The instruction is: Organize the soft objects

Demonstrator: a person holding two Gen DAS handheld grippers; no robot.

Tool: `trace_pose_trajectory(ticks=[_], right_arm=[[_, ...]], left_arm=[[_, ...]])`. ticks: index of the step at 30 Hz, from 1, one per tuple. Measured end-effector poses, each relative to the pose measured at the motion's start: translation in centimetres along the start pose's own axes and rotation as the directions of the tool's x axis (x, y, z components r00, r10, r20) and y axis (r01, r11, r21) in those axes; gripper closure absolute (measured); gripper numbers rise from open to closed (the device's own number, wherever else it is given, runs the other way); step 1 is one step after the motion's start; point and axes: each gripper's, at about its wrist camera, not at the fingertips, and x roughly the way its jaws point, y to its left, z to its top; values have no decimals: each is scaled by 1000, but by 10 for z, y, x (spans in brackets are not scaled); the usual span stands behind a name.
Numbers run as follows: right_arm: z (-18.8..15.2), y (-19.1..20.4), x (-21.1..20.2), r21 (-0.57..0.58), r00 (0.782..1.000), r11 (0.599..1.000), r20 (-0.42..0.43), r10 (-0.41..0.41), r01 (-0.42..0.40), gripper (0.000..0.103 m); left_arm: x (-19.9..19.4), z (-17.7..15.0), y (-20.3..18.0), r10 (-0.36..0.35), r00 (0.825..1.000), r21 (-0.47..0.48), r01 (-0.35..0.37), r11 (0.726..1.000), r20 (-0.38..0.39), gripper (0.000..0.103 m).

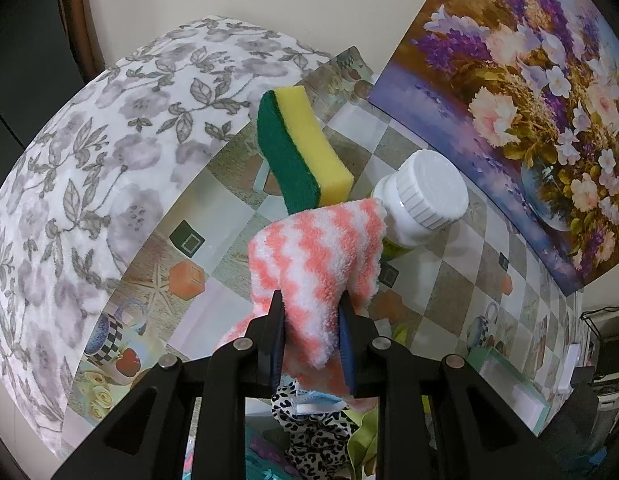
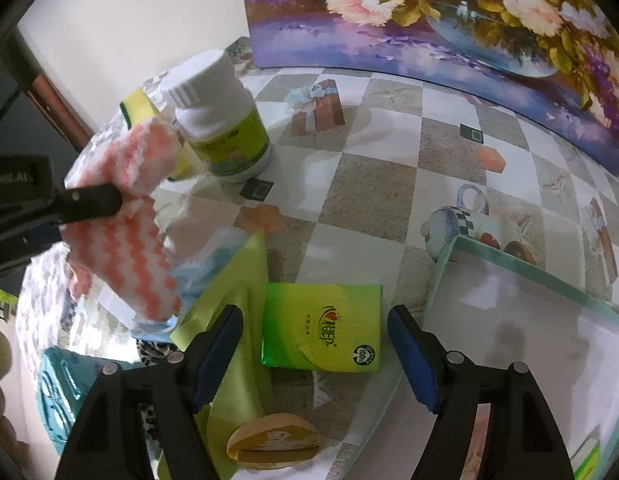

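Clamping a pink-and-white fuzzy sock (image 1: 317, 256), the left gripper (image 1: 311, 316) lifts it beside the white-capped bottle (image 1: 423, 196); the right gripper (image 2: 315, 328), wide apart and empty, hovers over a green tissue pack (image 2: 321, 328) nearer than that bottle.

Pink-and-white fuzzy sock (image 1: 321, 256) pinched between gripper fingers, held above the table, yellow-green sponge (image 1: 303, 144) upright behind it, green tissue pack (image 2: 321, 330) lying flat, lime cloth (image 2: 233, 280) draped beside it, leopard-print fabric (image 1: 313, 436) below
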Motion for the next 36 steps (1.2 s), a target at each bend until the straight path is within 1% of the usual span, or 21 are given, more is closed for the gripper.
trace_pose_trajectory(ticks=[3,7,8,11,14,19,27,28,36], right_arm=[[-1,4,1,-22,1000,1000,-3,-22,22,27],[-4,2,-1,-26,999,999,-4,-31,31,34],[-4,1,-2,-17,1000,1000,-4,-23,23,34],[-4,-3,-4,-1,1000,1000,-2,-5,5,34],[-4,-2,-2,-16,999,999,-5,-35,35,34],[-5,2,-1,-35,998,998,-8,-58,57,34],[-7,4,-3,-38,998,997,-15,-62,61,34],[-7,4,-3,-39,998,997,-14,-63,62,32],[-6,6,-1,-51,997,996,-8,-76,75,30]], left_arm=[[1,1,1,-1,1000,0,1,1000,-2,79],[1,1,1,-2,1000,0,2,1000,-4,79],[1,1,1,-2,1000,1,2,1000,-5,79],[2,1,1,-2,1000,4,2,1000,-7,79],[2,0,1,-3,1000,5,3,1000,-8,79],[2,0,1,-1,1000,5,1,1000,-8,79],[3,0,0,-1,1000,11,1,1000,-11,79],[3,0,0,-1,1000,12,1,1000,-11,79],[2,0,0,-1,1000,19,1,1000,-10,79]])
